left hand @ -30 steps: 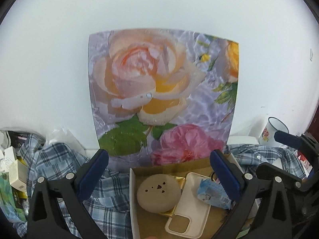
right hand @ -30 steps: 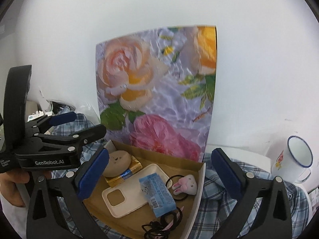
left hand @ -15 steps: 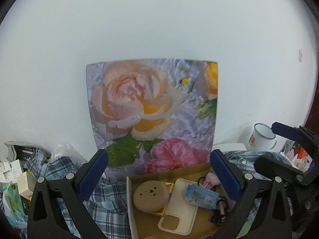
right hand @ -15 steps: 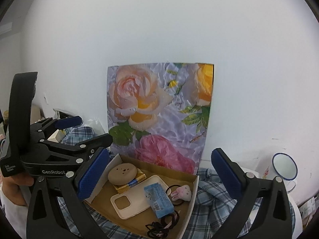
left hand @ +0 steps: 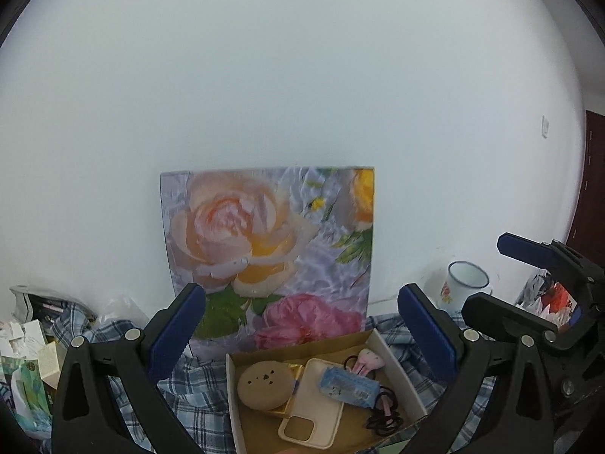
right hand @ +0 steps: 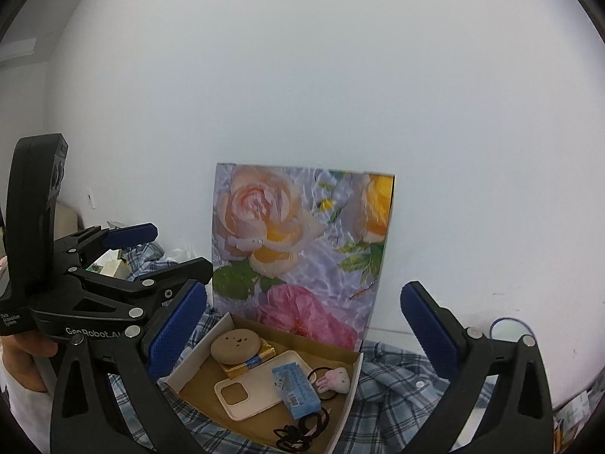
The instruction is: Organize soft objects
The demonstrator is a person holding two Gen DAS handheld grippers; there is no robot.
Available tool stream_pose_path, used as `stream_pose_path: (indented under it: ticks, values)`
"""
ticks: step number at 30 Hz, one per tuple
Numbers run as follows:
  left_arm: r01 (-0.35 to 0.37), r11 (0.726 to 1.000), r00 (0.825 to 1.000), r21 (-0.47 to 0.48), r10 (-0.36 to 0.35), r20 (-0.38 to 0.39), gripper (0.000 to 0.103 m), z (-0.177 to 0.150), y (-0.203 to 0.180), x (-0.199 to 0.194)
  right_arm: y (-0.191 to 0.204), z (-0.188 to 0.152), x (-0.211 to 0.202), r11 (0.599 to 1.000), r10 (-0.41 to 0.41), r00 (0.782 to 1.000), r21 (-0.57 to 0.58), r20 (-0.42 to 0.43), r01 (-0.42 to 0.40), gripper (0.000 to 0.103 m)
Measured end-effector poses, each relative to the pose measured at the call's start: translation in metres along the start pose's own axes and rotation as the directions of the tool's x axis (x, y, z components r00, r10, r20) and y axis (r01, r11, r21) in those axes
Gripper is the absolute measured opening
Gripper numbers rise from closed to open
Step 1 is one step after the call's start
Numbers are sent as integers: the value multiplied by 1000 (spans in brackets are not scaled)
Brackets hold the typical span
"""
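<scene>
Against wall: flowered board stands upright behind everything, roses printed on it, bottom edge just behind the box.
Plaid cloth: blue/white check, rumpled, spread under + around the box on the tabletop. Looks like one of the soft things to sort.
Cardboard box: open top, sits on the cloth. Holds the small stuff, packed close.
Inside box: cream phone case flat in the middle; round tan pad resting on a gold packet; blue tissue pack overlapping the case edge; pink bunny charm w/ black hair ties near the front.
Mug: enamel, floral, off to the right by the wall, well apart from the box.
Left claw: spread wide, holds nothing, touches nothing, hangs above the box.
Right claw: also spread wide, empty, up over the box, just beside the left one.
Risk 1: items overlap, so closing on the tissue pack prob drags the case or snags a hair tie.
Risk 2: both claws crowd the same box; reaching in together could knock them into each other.
Risk 3: tugging the cloth w/ the box on it would likely tip or slide the box.
</scene>
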State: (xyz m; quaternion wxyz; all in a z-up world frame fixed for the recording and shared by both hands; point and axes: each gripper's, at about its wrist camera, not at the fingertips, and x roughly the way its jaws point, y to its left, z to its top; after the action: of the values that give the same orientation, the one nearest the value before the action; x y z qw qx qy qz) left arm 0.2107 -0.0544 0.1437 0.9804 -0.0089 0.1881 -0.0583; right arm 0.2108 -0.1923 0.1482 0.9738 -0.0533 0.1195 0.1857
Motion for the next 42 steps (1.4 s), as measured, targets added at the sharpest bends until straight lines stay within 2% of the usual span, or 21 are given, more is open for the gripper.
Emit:
stream_pose_path:
  ticks: [5, 15, 21, 25, 31, 37, 42]
  values:
    - [50, 999, 997, -15, -49, 56, 103, 10, -7, -24, 7, 8, -21, 999, -6, 999, -32, 40, 7, 102]
    - [79, 996, 990, -32, -74, 119, 103, 17, -5, -53, 15, 18, -55, 998, -31, 995, -60, 97, 37, 102]
    - [99, 995, 986, 6, -99, 134, 103, 20, -15, -67, 20, 22, -74, 998, -42, 992, -44, 123, 48, 102]
    - [116, 992, 978, 40, -121, 172, 103, 22, -21, -86, 31, 26, -91, 995, -67, 987, -67, 148, 78, 102]
    - [132, 990, 967, 41, -138, 213, 103, 30, -20, -111, 39, 36, -132, 996, -58, 973, -59, 223, 73, 103]
    - [118, 992, 976, 46, -124, 179, 103, 36, -27, -120, 34, 35, -150, 990, -117, 970, -54, 214, 131, 103]
    - [117, 991, 983, 67, -125, 135, 103, 26, -39, -118, 37, 21, -159, 984, -135, 972, -86, 194, 154, 103]
